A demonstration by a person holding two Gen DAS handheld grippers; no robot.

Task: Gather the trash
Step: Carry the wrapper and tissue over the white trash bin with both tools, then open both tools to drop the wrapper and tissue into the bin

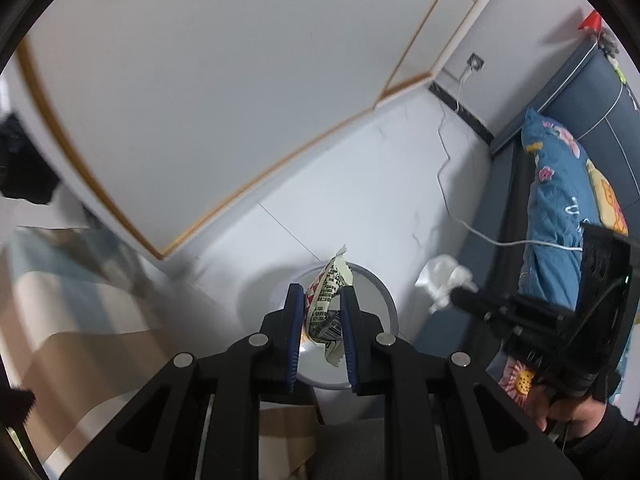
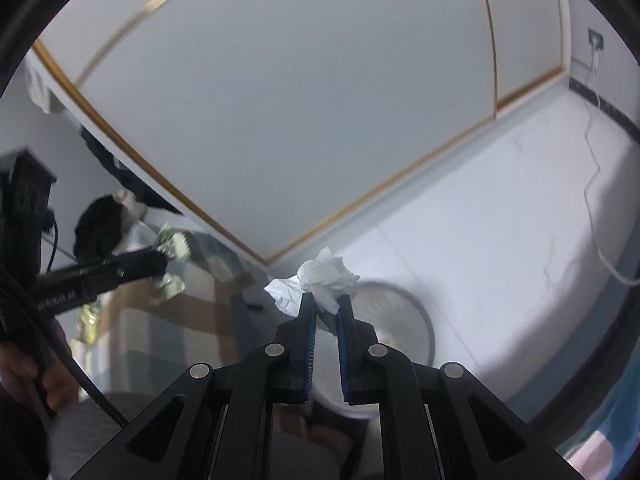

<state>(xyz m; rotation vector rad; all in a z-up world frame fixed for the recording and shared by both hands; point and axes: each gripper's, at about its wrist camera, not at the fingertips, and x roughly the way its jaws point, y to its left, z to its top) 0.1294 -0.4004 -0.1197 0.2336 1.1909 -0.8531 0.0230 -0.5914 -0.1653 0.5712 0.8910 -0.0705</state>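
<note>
My left gripper (image 1: 321, 295) is shut on a crumpled printed food wrapper (image 1: 326, 306), held right above the round white trash bin (image 1: 386, 296) on the floor. My right gripper (image 2: 326, 300) is shut on a crumpled white tissue (image 2: 320, 276), which hangs over the left side of the same bin (image 2: 420, 320). In the left wrist view the right gripper (image 1: 456, 296) comes in from the right with the tissue (image 1: 442, 278) at its tip. In the right wrist view the left gripper (image 2: 162, 260) shows at the left with the wrapper (image 2: 172, 244).
A white wardrobe with wooden trim (image 1: 200, 100) stands behind the bin. A bed with blue flowered bedding (image 1: 560, 200) lies to the right, with a white cable (image 1: 452, 200) running from a wall socket. A checked cloth (image 2: 192, 320) and dark clothes (image 2: 100, 228) lie on the left.
</note>
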